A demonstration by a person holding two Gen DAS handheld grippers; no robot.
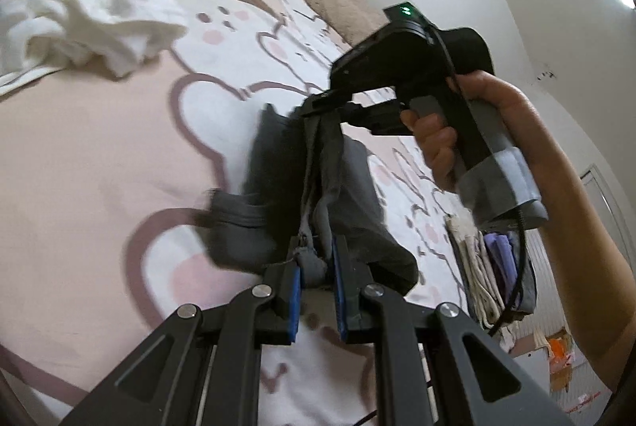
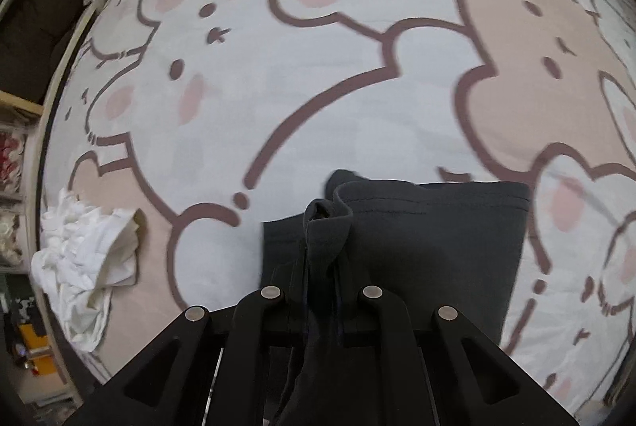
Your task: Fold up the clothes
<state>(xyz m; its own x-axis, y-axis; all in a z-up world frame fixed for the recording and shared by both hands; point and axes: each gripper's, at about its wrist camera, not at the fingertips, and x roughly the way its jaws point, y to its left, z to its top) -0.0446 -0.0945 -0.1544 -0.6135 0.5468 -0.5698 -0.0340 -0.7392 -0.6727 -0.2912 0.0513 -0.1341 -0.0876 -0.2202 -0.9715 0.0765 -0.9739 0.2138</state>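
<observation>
Here, left gripper jaws narrow, blue pads pinching bunched edge of dark grey garment. Right gripper jaws nearly together, clamped on same garment's fold. Garment hangs between both grippers above bedsheet, bear-patterned, pink and white. In right wrist view, crumpled white cloth at 9 o'clock of garment, well apart. In left wrist view, person's hand grips right gripper's handle at 2 o'clock.

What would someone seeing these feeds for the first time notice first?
The dark grey garment hangs above the bed, pinched between the left tool low in the left wrist view and the right tool, with a hand on that one's handle. Under it spreads the pink-and-white bear-print bedsheet. A crumpled white garment lies at the bed's left edge.
</observation>
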